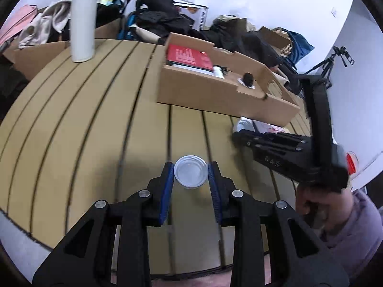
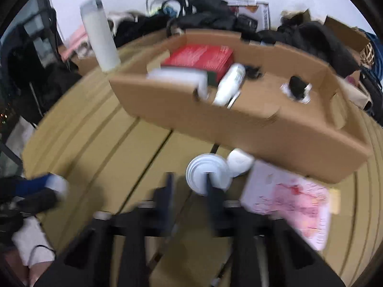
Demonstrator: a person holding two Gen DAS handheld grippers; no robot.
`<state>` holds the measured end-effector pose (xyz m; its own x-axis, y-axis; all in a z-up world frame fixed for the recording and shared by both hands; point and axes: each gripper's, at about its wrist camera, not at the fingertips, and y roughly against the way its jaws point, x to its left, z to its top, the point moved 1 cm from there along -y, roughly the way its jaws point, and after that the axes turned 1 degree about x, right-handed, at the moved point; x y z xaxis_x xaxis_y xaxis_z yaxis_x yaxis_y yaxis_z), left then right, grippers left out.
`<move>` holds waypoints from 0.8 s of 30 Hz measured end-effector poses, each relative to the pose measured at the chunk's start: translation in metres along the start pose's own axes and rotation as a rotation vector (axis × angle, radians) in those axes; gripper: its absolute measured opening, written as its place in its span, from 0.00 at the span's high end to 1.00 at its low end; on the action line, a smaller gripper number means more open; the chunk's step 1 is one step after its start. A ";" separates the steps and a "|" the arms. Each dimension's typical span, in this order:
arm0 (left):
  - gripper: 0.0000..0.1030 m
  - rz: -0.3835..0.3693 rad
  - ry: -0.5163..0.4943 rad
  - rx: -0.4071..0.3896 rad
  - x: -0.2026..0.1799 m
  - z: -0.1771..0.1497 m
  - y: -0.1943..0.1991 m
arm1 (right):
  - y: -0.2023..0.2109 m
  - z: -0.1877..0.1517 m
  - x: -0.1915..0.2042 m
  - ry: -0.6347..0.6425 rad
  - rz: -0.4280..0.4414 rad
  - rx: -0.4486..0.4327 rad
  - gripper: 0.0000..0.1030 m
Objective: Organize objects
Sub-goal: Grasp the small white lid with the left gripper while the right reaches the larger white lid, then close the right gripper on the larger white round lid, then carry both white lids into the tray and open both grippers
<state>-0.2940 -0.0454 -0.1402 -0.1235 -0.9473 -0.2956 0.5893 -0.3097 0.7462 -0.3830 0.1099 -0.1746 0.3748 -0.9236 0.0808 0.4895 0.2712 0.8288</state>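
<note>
Blue-padded left gripper (image 1: 190,172) clamps the small round translucent plastic cup (image 1: 190,171) above the slatted table (image 1: 83,124); lift it level into the open cardboard box (image 1: 203,91), clear of its wall.

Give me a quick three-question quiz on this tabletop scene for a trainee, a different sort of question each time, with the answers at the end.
1. True or false: the tall white bottle stands inside the cardboard box.
2. What sits between the pads of the left tool? A: a red book. B: a small white round container. C: a pink sheet.
3. Fill in the blank: the book lying in the box has a ___ cover.

Key: 1 false; 2 B; 3 red.
</note>
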 end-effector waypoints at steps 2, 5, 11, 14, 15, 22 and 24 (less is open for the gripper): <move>0.75 0.014 0.000 0.008 0.003 -0.001 0.002 | 0.001 -0.002 0.000 -0.009 -0.005 -0.034 0.93; 0.75 0.020 0.009 0.015 0.002 0.001 0.006 | 0.007 -0.005 -0.007 -0.060 0.022 -0.034 0.95; 0.75 -0.001 -0.020 -0.013 -0.021 -0.002 0.032 | 0.088 -0.030 -0.012 -0.107 0.069 -0.128 0.96; 0.75 -0.088 -0.021 -0.009 -0.040 -0.011 0.046 | 0.142 -0.061 -0.008 -0.055 0.014 -0.165 0.96; 0.75 -0.122 -0.033 -0.014 -0.049 -0.014 0.050 | 0.158 -0.069 -0.008 -0.030 -0.018 -0.177 0.96; 0.75 -0.185 -0.080 -0.013 -0.084 -0.007 0.045 | 0.221 -0.117 -0.038 -0.097 -0.120 -0.231 0.96; 0.75 -0.209 -0.097 -0.028 -0.090 0.015 0.041 | 0.220 -0.109 -0.045 -0.115 -0.097 -0.233 0.96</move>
<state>-0.2709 0.0262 -0.0743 -0.3202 -0.8669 -0.3820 0.5651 -0.4984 0.6574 -0.2063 0.2409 -0.0566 0.2323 -0.9693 0.0808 0.6913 0.2230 0.6873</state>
